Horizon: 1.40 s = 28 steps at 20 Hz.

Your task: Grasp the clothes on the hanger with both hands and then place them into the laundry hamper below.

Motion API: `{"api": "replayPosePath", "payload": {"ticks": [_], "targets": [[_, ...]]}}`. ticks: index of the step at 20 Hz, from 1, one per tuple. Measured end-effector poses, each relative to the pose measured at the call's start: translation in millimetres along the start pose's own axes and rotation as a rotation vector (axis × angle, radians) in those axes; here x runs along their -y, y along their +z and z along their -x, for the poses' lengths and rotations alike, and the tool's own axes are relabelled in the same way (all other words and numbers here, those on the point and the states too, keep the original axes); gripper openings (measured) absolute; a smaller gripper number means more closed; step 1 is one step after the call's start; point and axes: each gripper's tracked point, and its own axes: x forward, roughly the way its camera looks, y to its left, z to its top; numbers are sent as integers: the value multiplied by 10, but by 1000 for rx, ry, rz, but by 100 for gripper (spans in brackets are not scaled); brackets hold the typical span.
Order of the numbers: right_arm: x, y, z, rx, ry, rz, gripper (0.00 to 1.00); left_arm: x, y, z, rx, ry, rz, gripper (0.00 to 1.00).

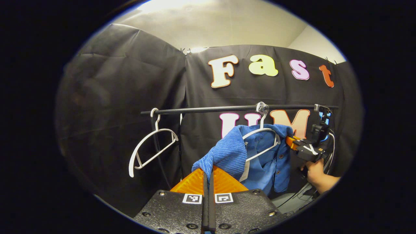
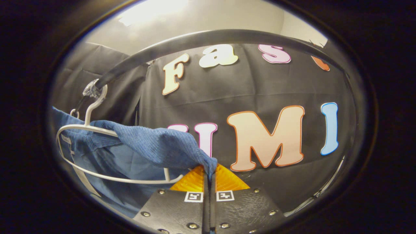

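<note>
Left gripper view: the left gripper (image 1: 208, 172) sits at the bottom centre, its two orange fingers (image 1: 191, 183) pressed together on a fold of the blue shirt (image 1: 260, 159), pinching the ribbed cloth at their tips. From this pinch the cloth rises to the right and drapes over a white hanger (image 1: 263, 143), whose hook rests on a black rail (image 1: 227, 109) running across the booth. The shirt is partly drawn off the hanger on the near side; its buttoned front hangs down below the hanger's right shoulder. Farther left on the same rail hangs a second white hanger (image 1: 149, 149), bare and tilted. At the right end of the shirt the right gripper (image 1: 292, 142) meets the cloth with its orange fingers touching the shirt's edge, and a hand (image 1: 313, 170) holds its black body from below. Black cloth forms the wall (image 1: 113, 97) behind the rail.

Right gripper view: the right gripper (image 2: 209, 172) lies at the bottom centre, fingers (image 2: 227, 180) closed against each other with a corner of the blue shirt (image 2: 156, 146) caught between their tips. The cloth stretches up and to the left from the pinch, over the wire of the white hanger (image 2: 97, 156), and hangs inside the hanger's loop. The hook (image 2: 94, 104) hangs on the black rail (image 2: 211, 35), which arcs across the top.
</note>
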Motion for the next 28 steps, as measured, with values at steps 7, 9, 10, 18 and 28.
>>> {"api": "replayPosePath", "payload": {"ticks": [7, 9, 10, 18, 28], "targets": [[147, 9, -228, 36, -76, 11, 1, -207, 15, -334, -38, -40, -34, 0], [153, -10, -313, 36, -83, 4, 0, -318, 4, -440, -48, -40, -69, 0], [165, -22, -330, 33, -89, 3, 0, -346, 21, -486, -43, -44, -70, 0], [143, -176, -566, 17, -94, -11, 1, -572, 33, -1043, -27, -88, -97, 0], [302, -752, -620, -112, -110, 52, 1, -647, -574, -1545, -139, -136, -81, 1]]}}
